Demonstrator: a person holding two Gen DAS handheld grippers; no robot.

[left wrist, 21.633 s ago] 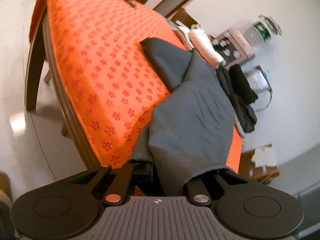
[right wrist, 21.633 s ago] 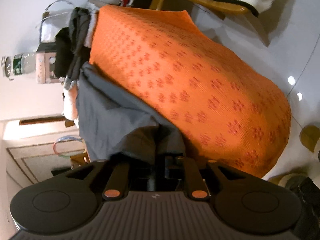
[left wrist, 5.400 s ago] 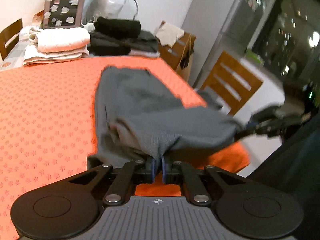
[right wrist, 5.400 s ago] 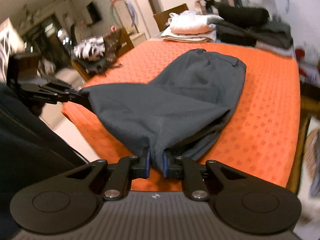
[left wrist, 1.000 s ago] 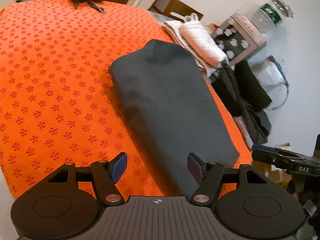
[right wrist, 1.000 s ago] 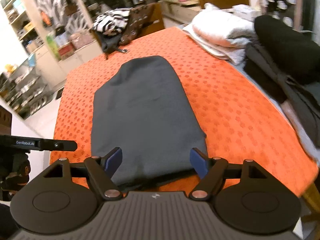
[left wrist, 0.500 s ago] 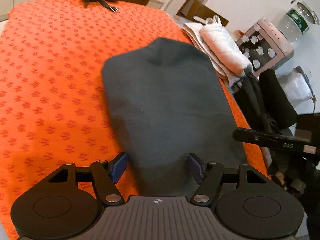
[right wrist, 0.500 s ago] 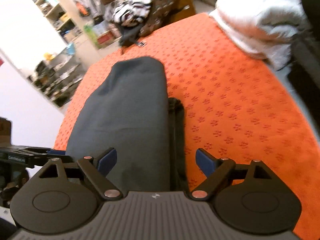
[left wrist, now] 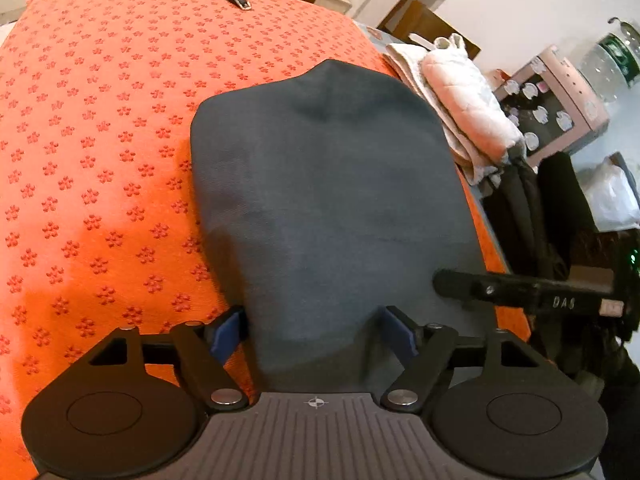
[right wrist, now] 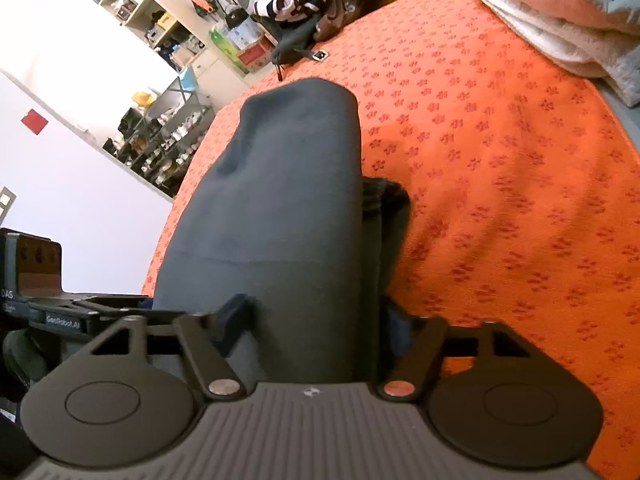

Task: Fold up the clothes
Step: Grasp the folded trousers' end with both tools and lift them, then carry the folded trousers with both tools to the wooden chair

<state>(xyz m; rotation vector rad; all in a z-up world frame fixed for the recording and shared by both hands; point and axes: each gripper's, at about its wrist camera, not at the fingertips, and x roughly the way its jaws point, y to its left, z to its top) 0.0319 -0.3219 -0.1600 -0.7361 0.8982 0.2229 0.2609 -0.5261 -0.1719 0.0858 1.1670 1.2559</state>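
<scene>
Both grippers stand spread: my left gripper [left wrist: 314, 330] and right gripper [right wrist: 316, 320] each straddle the near end of the dark grey garment [left wrist: 328, 200] at 6 o'clock, pinching nothing. It lies flat as a doubled oblong on the orange tablecloth [left wrist: 100, 140], running toward 12. I judge one more fold may remain. Folded white laundry [left wrist: 460, 92] sits at 2 o'clock.

Left gripper [left wrist: 316, 330] and right gripper [right wrist: 316, 320] gape (right pad dim, perhaps hidden).
</scene>
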